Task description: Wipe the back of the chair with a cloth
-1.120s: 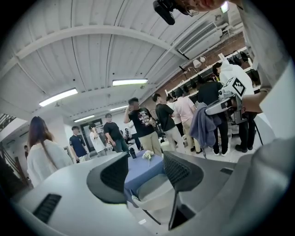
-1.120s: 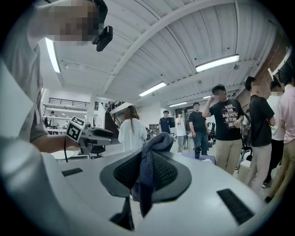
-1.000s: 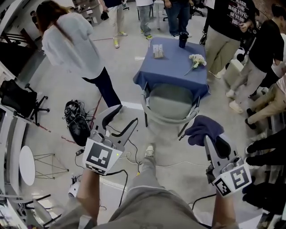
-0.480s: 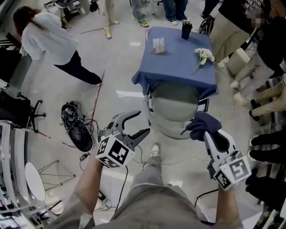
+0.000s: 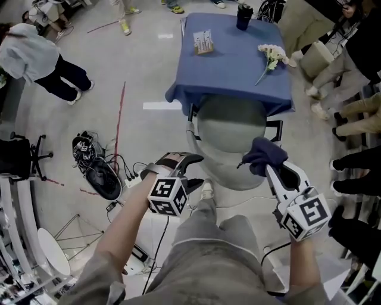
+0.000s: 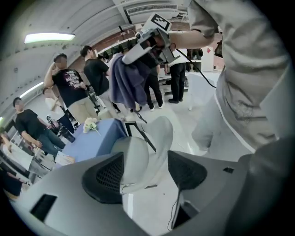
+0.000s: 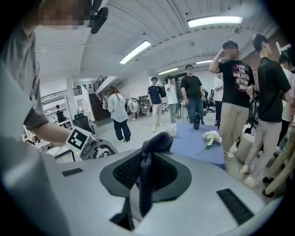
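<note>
A grey chair (image 5: pixel 231 128) stands pushed in at the blue table (image 5: pixel 235 65), its curved back (image 5: pixel 229 174) toward me. My right gripper (image 5: pixel 269 168) is shut on a dark blue cloth (image 5: pixel 262 153), which hangs at the right end of the chair back. In the right gripper view the cloth (image 7: pixel 148 159) is pinched between the pads. My left gripper (image 5: pixel 187 171) is at the back's left end, its jaws opening with nothing held. In the left gripper view (image 6: pixel 144 171) the chair (image 6: pixel 147 147) shows beyond the gap, apart from the pads.
On the table lie white flowers (image 5: pixel 271 56), a dark cup (image 5: pixel 243 16) and a small card (image 5: pixel 203 41). Several people stand around, close on the right (image 5: pixel 357 161). Tangled cables and a black object (image 5: pixel 98 170) lie on the floor at left.
Both grippers have dropped and moved in toward the chair back. The left one has rolled and its jaws have spread wider. The cloth now hangs at the back's right end.
</note>
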